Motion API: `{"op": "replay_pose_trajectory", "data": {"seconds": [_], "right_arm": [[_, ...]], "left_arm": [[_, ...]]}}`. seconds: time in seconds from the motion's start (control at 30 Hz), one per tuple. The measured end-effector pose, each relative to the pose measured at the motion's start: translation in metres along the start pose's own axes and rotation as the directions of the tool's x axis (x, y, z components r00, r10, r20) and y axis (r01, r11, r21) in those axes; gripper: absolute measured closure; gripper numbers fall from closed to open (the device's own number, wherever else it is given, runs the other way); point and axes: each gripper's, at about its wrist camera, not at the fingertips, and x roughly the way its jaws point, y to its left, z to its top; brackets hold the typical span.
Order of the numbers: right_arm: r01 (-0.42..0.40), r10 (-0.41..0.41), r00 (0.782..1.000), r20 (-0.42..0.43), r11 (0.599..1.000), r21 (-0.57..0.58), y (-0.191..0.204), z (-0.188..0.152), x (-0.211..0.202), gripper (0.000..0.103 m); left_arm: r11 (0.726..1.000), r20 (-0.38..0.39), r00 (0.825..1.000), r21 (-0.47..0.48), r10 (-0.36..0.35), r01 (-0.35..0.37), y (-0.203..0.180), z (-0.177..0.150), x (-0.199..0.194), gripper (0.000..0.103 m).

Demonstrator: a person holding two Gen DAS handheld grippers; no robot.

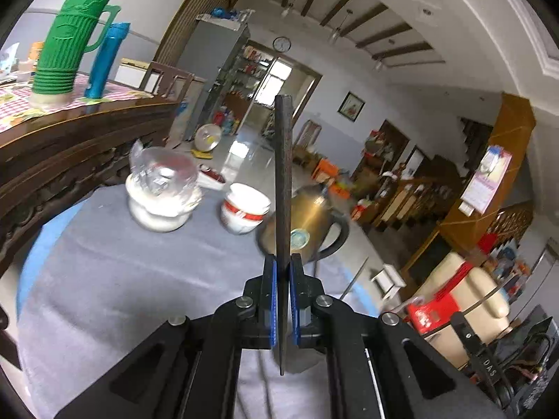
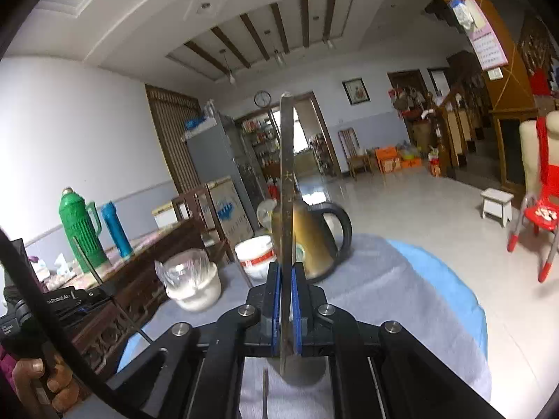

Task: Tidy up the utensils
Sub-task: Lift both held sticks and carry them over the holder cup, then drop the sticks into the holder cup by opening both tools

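My left gripper (image 1: 283, 262) is shut on a dark flat metal utensil handle (image 1: 282, 174) that stands upright above the grey tablecloth (image 1: 139, 279). My right gripper (image 2: 287, 269) is shut on a flat steel utensil handle (image 2: 287, 174) with stamped characters, also upright. The working ends of both utensils are hidden below the fingers. Both are held above the table, in front of a brass-coloured kettle (image 1: 311, 216) (image 2: 314, 241) with a black handle.
A white bowl holding a clear plastic bag (image 1: 160, 195) (image 2: 192, 282) and stacked red-banded bowls (image 1: 244, 209) (image 2: 255, 251) stand on the cloth. A dark wooden sideboard (image 1: 70, 146) with a green thermos (image 1: 70, 35) and blue flask (image 1: 104, 59) lies left. A thin rod (image 2: 265, 391) lies below the right gripper.
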Motion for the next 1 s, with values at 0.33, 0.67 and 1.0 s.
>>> {"op": "replay_pose_trajectory", "data": {"seconds": [0.33, 0.67, 1.0], "right_arm": [[-0.012, 0.012, 1.0, 0.029, 1.0, 0.001, 0.005, 0.024, 0.035, 0.096], [0.018, -0.02, 0.997, -0.071, 1.0, -0.022, -0.004, 0.0, 0.086, 0.096], [0.028, -0.038, 0.981, -0.189, 0.998, -0.057, -0.015, -0.028, 0.121, 0.096]], "left_arm": [[0.997, 0.016, 0.997, 0.03, -0.071, 0.07, -0.042, 0.009, 0.042, 0.096], [0.994, -0.066, 0.998, 0.106, -0.019, 0.026, -0.054, -0.016, 0.099, 0.096], [0.99, -0.139, 0.99, 0.142, 0.01, 0.01, -0.053, -0.035, 0.127, 0.096]]}}
